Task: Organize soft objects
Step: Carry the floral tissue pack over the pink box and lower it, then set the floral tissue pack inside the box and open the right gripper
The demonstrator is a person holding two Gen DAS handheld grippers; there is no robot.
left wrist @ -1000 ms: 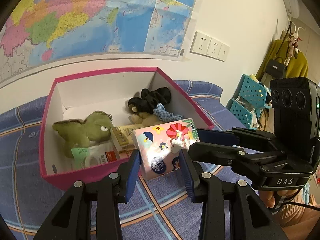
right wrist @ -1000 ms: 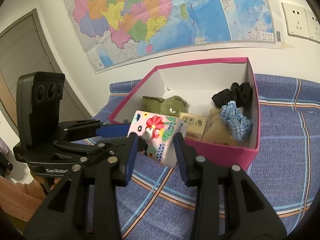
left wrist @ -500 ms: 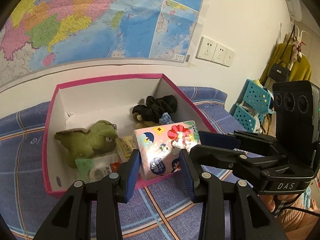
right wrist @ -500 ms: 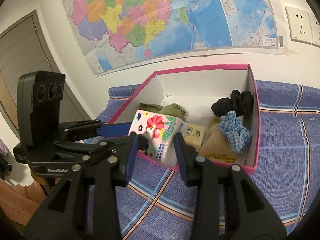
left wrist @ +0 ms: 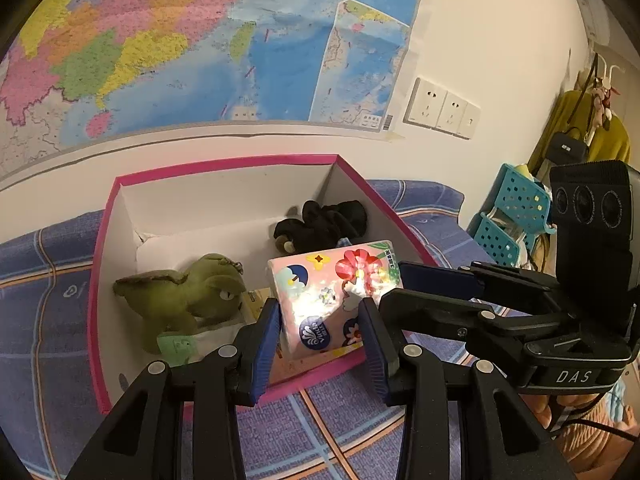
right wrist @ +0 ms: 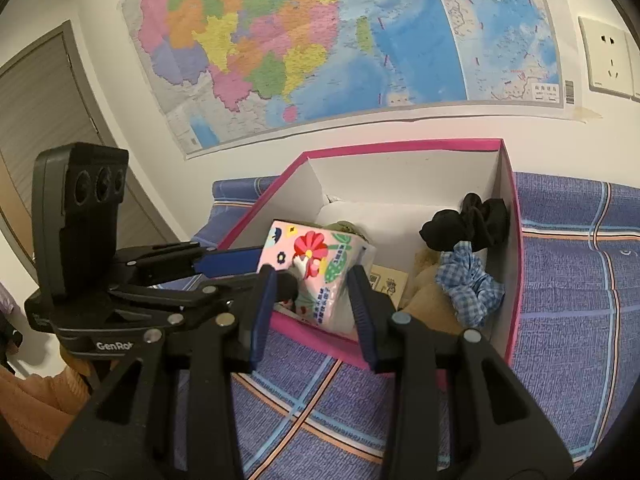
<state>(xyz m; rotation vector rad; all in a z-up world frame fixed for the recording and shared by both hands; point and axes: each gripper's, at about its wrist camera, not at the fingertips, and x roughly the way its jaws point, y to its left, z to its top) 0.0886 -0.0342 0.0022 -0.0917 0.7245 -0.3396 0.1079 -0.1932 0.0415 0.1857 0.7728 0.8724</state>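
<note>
A pink flowered tissue pack (left wrist: 334,296) is held between both grippers over the front part of a pink-rimmed white box (left wrist: 224,164). My left gripper (left wrist: 320,336) is shut on the pack's near end. My right gripper (right wrist: 312,300) is shut on the pack (right wrist: 316,276) from the other side. In the box lie a green plush toy (left wrist: 180,300), a black scrunchie (left wrist: 320,224), a blue checked scrunchie (right wrist: 468,280), a tan plush (right wrist: 432,300) and small paper packets (right wrist: 388,284).
The box (right wrist: 514,240) stands on a blue plaid cloth (right wrist: 580,320) against a wall with a large map (left wrist: 200,40) and sockets (left wrist: 440,108). Teal baskets (left wrist: 516,212) and hanging clothes are at the right. A grey door (right wrist: 40,120) is at the left.
Both grippers have carried the tissue pack forward and up, from in front of the box's near wall to over the box's front part.
</note>
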